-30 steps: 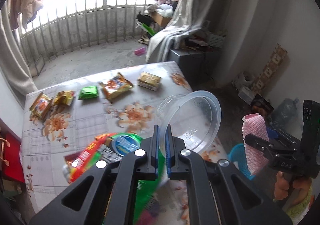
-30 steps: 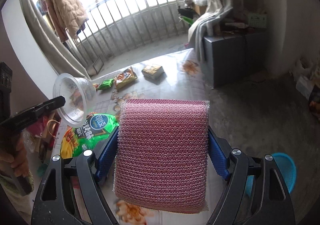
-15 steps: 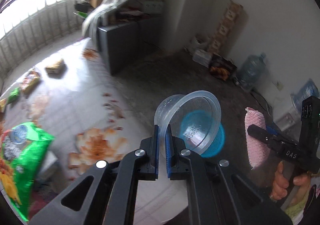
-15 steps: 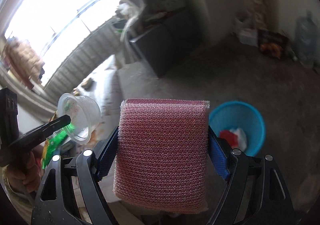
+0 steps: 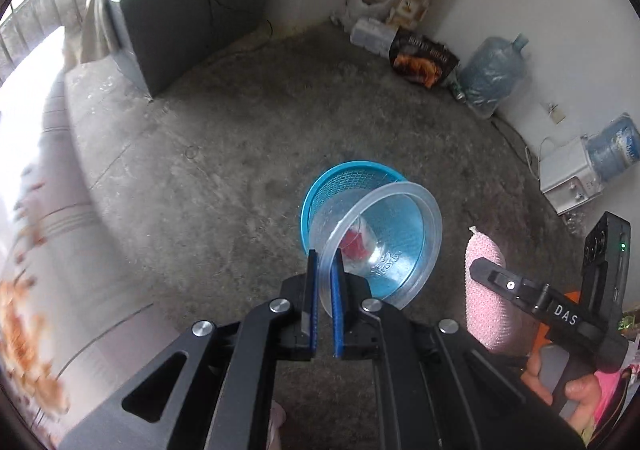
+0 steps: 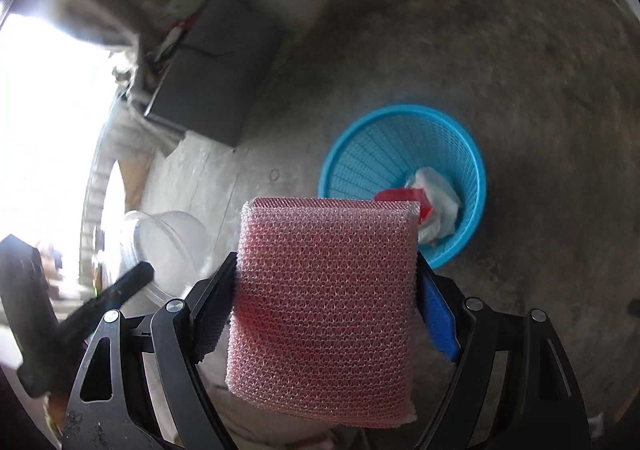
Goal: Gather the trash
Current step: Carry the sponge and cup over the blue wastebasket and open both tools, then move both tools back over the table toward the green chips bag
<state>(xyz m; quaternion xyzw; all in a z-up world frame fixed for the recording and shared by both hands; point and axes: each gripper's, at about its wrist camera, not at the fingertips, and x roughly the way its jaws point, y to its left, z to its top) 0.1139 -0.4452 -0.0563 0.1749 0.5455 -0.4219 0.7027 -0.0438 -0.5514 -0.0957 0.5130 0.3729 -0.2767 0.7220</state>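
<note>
So far we have both loads up over the floor: our left gripper (image 5: 324, 304) has its jaws pinched on the rim of the clear plastic cup (image 5: 380, 246), hanging right above the blue basket (image 6: 404, 169), and our right gripper (image 6: 326, 314) has its jaws clamped on the pink scrubbing sponge (image 6: 324, 310), just short of the basket. Some red and white trash (image 6: 428, 205) already lies inside. Neither piece is dropped yet, so we judge both releases are left.

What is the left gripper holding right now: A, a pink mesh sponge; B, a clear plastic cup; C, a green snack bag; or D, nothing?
B: the left gripper has its jaws pinched on the rim of the clear plastic cup, above the blue basket.
</note>
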